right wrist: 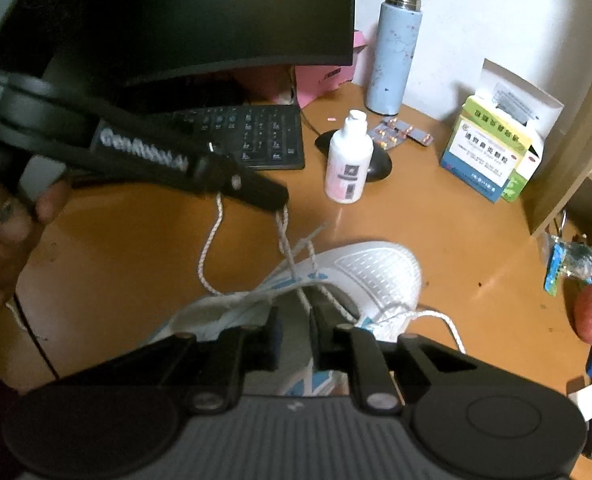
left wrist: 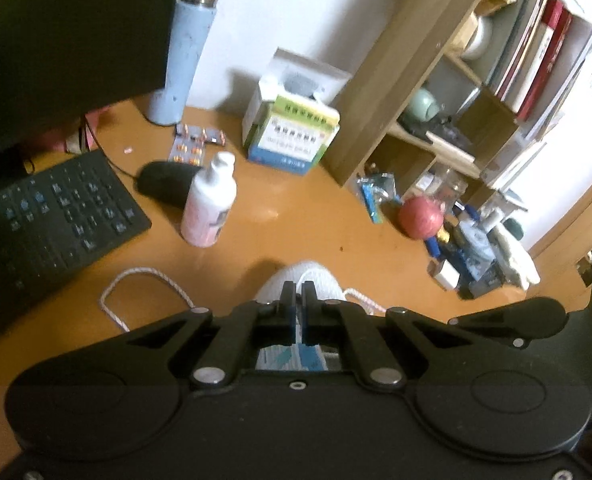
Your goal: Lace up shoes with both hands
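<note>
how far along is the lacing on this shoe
Done: the white lace already runs through the lower eyelets of the white shoe on the desk. In hand: the left gripper is shut on one strand, holding it up taut; the right gripper hovers over the tongue, fingers slightly apart, no lace visibly between them. Left: the loose ends trail unknotted, so tightening and tying remain.

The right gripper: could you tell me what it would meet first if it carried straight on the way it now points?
Most likely the white shoe: the right gripper points down at its laced top, with a shoelace strand running up just ahead of the gap. Depth is unclear, so that strand may come first.
</note>
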The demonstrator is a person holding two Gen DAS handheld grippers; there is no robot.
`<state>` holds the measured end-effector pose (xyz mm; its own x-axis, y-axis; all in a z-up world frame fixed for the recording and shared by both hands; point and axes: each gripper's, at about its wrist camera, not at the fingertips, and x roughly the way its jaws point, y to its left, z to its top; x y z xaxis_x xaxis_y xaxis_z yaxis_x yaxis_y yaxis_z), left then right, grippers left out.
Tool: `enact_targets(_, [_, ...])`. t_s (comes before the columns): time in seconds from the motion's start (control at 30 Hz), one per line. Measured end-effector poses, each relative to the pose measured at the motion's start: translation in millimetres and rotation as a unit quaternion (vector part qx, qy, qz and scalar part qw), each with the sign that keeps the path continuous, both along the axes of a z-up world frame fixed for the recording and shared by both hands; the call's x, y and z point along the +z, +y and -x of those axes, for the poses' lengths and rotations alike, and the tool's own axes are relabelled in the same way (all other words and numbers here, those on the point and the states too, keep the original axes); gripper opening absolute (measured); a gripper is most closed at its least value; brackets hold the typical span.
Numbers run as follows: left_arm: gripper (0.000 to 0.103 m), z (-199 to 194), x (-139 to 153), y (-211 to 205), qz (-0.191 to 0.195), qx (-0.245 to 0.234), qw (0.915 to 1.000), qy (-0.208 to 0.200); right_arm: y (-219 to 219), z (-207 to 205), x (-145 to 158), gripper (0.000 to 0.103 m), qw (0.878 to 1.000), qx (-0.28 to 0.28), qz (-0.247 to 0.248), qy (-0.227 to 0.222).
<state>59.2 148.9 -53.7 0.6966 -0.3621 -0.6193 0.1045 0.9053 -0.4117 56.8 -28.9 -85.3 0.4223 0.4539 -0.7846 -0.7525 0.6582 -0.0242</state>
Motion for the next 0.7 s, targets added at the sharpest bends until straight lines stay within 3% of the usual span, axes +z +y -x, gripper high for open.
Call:
enact_targets(0.33, [0.000,15.3,39.0,37.0,-0.028,0.047,0.9969,-0.057,-11.7,15.0,-1.4,0.016,1.000,-0.008,0.027,0.003])
enact_targets(0.5, [0.000,25.6,54.5,58.3,-0.049,0.075,0.9928,-0.079,-25.4,21.1,1.7,0.023,0.999,-0.034,0.012,0.011])
enact_targets(0.7, [0.000,42.6,82.5,82.4,-0.075,0.112,0.9839,-0.117,-33.1,27.3,4.5,0.024,0.998,-0.054,-0.005,0.019])
